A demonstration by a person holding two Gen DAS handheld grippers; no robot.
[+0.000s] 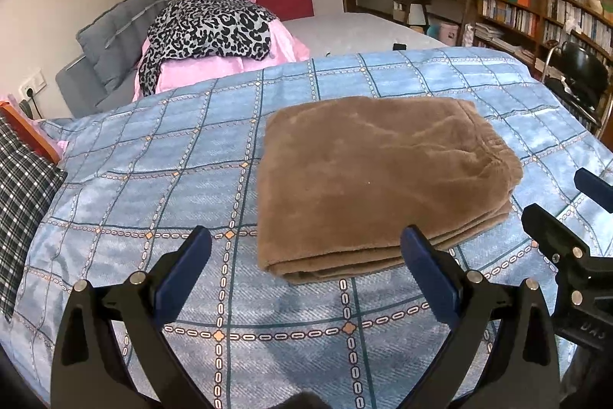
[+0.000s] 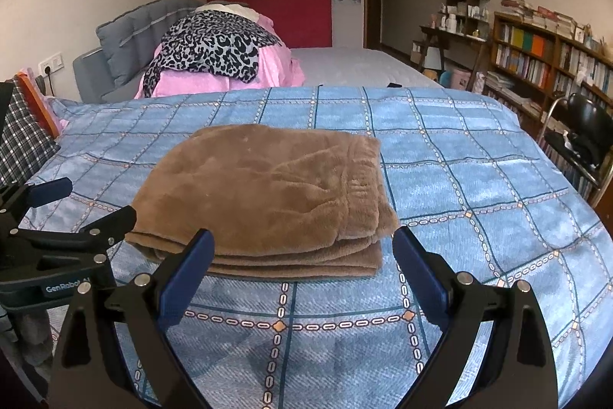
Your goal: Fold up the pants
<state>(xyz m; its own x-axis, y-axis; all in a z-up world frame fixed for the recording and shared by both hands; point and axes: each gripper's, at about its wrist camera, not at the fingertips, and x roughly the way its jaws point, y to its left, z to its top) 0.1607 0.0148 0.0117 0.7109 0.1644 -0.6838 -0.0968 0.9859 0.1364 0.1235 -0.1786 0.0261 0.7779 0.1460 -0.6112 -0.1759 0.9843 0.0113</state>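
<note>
Inspected: brown fleece pants, lying on the blue checked bedspread, toward the near edge of the bed. Folded into a compact, roughly rectangular stack — several layers visible along the near edge, top face fairly smooth with slight rumpling, gathered waistband apparently at the right end. Near edge layers not perfectly flush; lowest layer protruding a little at the right corner.

Left gripper: fingers spread wide, nothing between them, held just short of the stack's near left edge; no contact apparent. Right gripper: likewise spread wide and empty, held before the near edge, clear of the cloth as far as can be judged. Each gripper also visible at the margin of the other's view, beside the stack.

Assessment: folding judged essentially complete — pants reduced to a single tidy bundle, neither tool gripping cloth. Remaining work, if any: minor squaring of the near edges or a final pat flat. No further fold evidently required.

Elsewhere, not involved: heap of pink bedding with leopard-print cloth at the far end; bookshelves to the right.
</note>
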